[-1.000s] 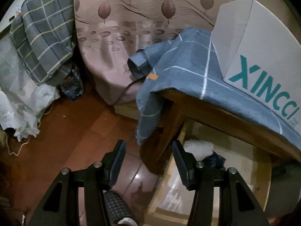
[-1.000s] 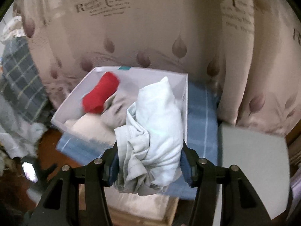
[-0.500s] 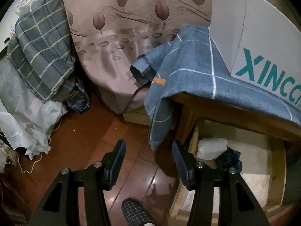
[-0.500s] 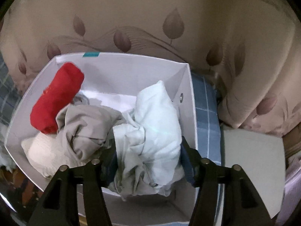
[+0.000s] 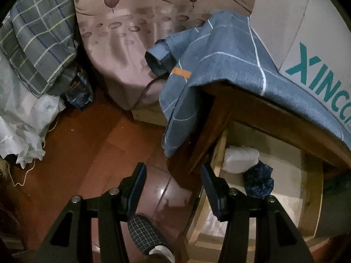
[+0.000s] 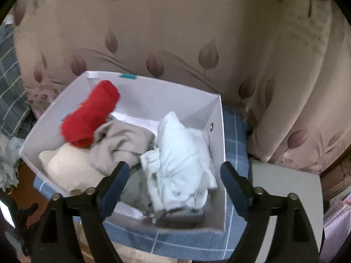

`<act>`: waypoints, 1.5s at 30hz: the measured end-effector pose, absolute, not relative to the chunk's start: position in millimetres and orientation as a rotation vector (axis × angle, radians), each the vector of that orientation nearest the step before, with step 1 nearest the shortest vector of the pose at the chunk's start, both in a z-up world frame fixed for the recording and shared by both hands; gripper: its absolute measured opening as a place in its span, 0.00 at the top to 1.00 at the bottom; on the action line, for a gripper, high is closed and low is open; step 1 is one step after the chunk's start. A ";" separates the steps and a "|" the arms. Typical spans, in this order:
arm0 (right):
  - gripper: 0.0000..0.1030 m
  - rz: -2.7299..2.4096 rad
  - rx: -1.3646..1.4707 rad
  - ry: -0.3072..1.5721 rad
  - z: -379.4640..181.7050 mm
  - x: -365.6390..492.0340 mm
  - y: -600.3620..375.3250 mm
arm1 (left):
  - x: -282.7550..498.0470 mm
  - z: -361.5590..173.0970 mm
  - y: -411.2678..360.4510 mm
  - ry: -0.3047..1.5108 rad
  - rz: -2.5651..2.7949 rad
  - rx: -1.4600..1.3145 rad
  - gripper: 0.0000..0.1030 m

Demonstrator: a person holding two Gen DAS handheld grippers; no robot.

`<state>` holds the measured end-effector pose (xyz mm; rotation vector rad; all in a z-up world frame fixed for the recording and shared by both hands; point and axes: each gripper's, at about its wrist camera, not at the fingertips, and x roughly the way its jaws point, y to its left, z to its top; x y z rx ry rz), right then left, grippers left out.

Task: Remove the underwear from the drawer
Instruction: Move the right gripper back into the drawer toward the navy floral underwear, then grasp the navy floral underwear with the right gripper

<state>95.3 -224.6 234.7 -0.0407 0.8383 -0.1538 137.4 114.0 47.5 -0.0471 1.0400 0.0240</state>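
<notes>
Right now your right gripper (image 6: 174, 180) is opening, its pads clear of the pale underwear (image 6: 182, 160) lying lengthwise, near to far, in the white box (image 6: 216, 199) beside grey, cream and red bundles. Your left gripper (image 5: 173, 180) stands part open, empty, over the open drawer (image 5: 311, 199), where a white roll and a dark blue bundle lie.

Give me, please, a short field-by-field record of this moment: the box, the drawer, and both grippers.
white box: sits on the blue checked cloth, open at the top
box contents: pale bundle at the right wall, beside a beige garment, a red roll and a cream piece
right gripper: jaws opening, pads clear of the pale bundle between them
drawer: pulled open, a white folded piece and a dark blue piece inside
left gripper: partly open, holding nothing, above floor and drawer corner
</notes>
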 end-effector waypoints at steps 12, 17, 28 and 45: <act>0.15 0.091 -0.191 0.846 215.1 7.1 -160.9 | 141.2 35.5 125.6 1.112 0.044 -0.133 0.49; 0.17 0.183 -0.212 0.978 153.2 -5.6 -134.9 | 138.5 34.8 124.2 1.122 0.034 -0.144 0.49; 0.27 0.255 -0.351 1.264 16.7 38.3 -84.4 | 139.2 33.1 129.7 1.146 0.022 -0.187 0.49; 0.29 0.387 -0.686 1.249 -125.1 77.1 -52.1 | 141.3 29.4 130.3 1.185 -0.006 -0.230 0.49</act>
